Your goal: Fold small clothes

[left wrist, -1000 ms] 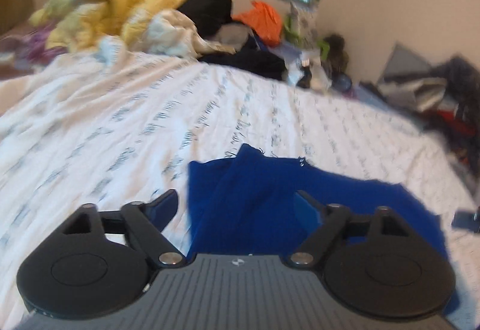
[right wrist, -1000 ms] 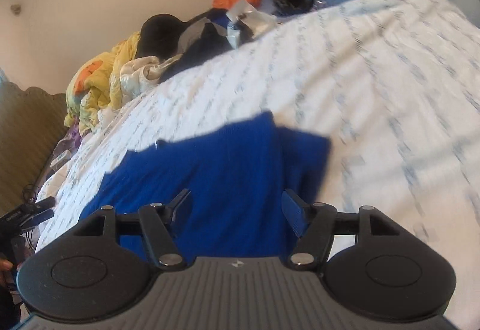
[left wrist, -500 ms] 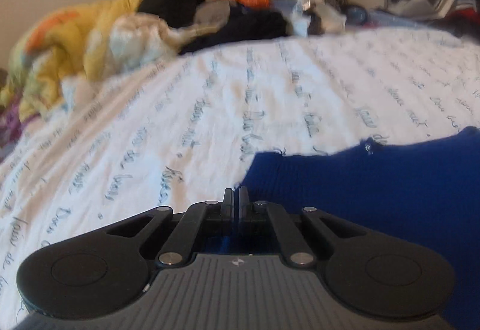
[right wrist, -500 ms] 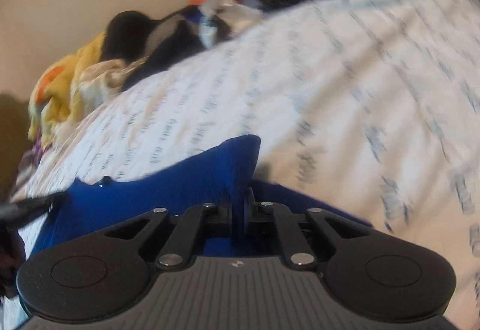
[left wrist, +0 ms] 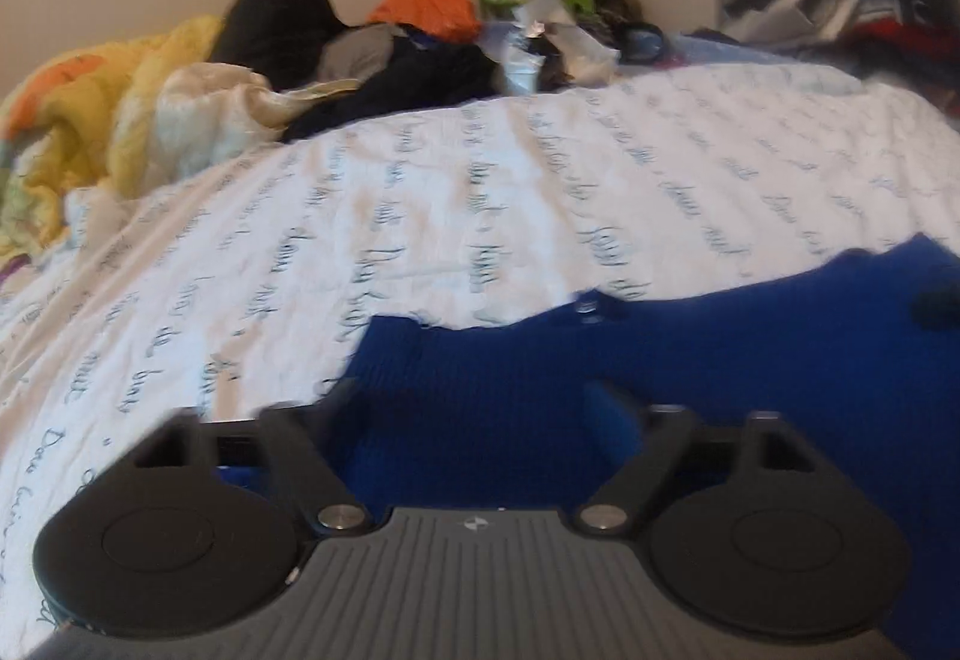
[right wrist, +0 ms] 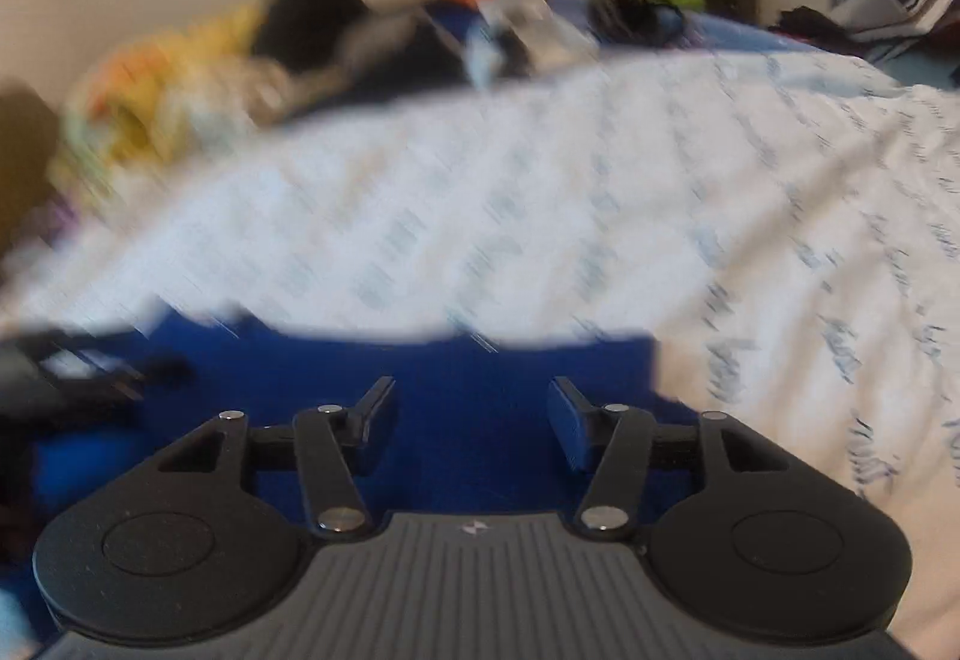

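A blue knit garment (left wrist: 690,360) lies flat on the white printed bedsheet (left wrist: 480,204). My left gripper (left wrist: 474,408) is open, its fingers spread low over the garment's left end. In the right wrist view the same blue garment (right wrist: 468,378) lies under my right gripper (right wrist: 471,408), which is open over its right end, close to the garment's right edge. The left gripper's body (right wrist: 72,378) shows blurred at the left of the right wrist view. Neither gripper holds cloth.
A heap of clothes and a yellow blanket (left wrist: 120,120) lies along the far side of the bed, with black (left wrist: 276,24) and orange (left wrist: 432,0) items by the wall. More clothes (left wrist: 852,0) pile up at the far right.
Half a second ago both grippers were shut on the blue garment's edges. Both have now opened and let the cloth go; it lies flat, folded over.
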Demonstrator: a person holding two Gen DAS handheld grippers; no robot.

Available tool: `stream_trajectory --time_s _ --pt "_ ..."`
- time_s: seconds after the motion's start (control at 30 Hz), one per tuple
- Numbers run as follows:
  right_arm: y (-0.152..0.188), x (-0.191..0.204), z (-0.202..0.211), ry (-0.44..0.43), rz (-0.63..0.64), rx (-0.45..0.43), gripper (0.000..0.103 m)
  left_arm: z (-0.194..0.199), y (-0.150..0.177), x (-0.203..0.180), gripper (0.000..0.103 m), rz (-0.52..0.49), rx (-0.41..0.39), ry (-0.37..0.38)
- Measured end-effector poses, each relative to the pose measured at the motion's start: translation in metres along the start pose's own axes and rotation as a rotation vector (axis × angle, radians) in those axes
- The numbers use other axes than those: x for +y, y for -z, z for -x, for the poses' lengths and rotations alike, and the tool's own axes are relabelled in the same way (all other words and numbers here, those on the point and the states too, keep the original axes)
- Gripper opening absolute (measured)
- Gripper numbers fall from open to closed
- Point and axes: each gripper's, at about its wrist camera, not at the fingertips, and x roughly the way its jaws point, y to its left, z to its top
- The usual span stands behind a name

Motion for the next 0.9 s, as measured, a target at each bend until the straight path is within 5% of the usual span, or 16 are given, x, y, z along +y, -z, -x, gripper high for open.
stream_trajectory --time_s 0.07,0.17,0.23,0.27,0.37,0.4,0.47,0.5,0.6,0.7,0.83,0.87,0.9 --pt "0.012 -0.005 0.006 -0.008 0.002 -0.037 0.053 -0.006 0.0 0.02 0.096 0.115 0.045 0.044" --pt "0.01 0.003 0.005 0.024 0.046 -0.025 0.054 -0.001 -0.002 0.016 0.097 0.084 0.038 0.008" --pt "0.005 0.009 0.012 0.06 0.029 0.002 0.054 0.024 0.0 0.009 0.075 0.045 0.007 -0.025" --pt "0.004 0.011 0.024 0.077 -0.02 0.003 0.054 0.042 0.003 0.008 0.074 0.058 -0.002 0.01" --pt "0.01 0.029 0.065 -0.017 -0.057 -0.063 0.062 0.09 0.021 -0.009 0.088 0.041 -0.046 0.166" --pt "0.015 0.042 0.071 -0.032 -0.015 -0.054 0.071 0.094 0.027 -0.019 0.093 0.01 -0.033 0.193" --pt "0.029 0.06 0.063 -0.017 0.06 0.031 0.075 0.08 0.043 -0.033 0.09 -0.051 0.053 0.203" --pt "0.04 0.062 0.055 -0.002 0.086 0.084 0.075 0.075 0.05 -0.029 0.103 -0.046 0.022 0.199" --pt "0.064 0.043 0.069 -0.056 0.079 -0.006 0.076 0.069 0.049 -0.014 0.103 -0.022 0.041 0.194" --pt "0.061 0.043 0.086 -0.018 0.082 0.053 0.077 0.091 0.044 -0.012 0.088 -0.008 0.062 0.178" --pt "0.066 0.057 0.113 -0.051 0.065 0.061 0.079 0.115 0.058 -0.019 0.094 0.04 0.091 0.293" --pt "0.074 0.059 0.11 -0.043 0.074 0.097 0.08 0.11 0.067 -0.022 0.094 0.033 0.121 0.292" --pt "0.086 0.059 0.108 -0.028 0.108 0.1 0.08 0.114 0.076 -0.027 0.096 -0.025 0.071 0.254"
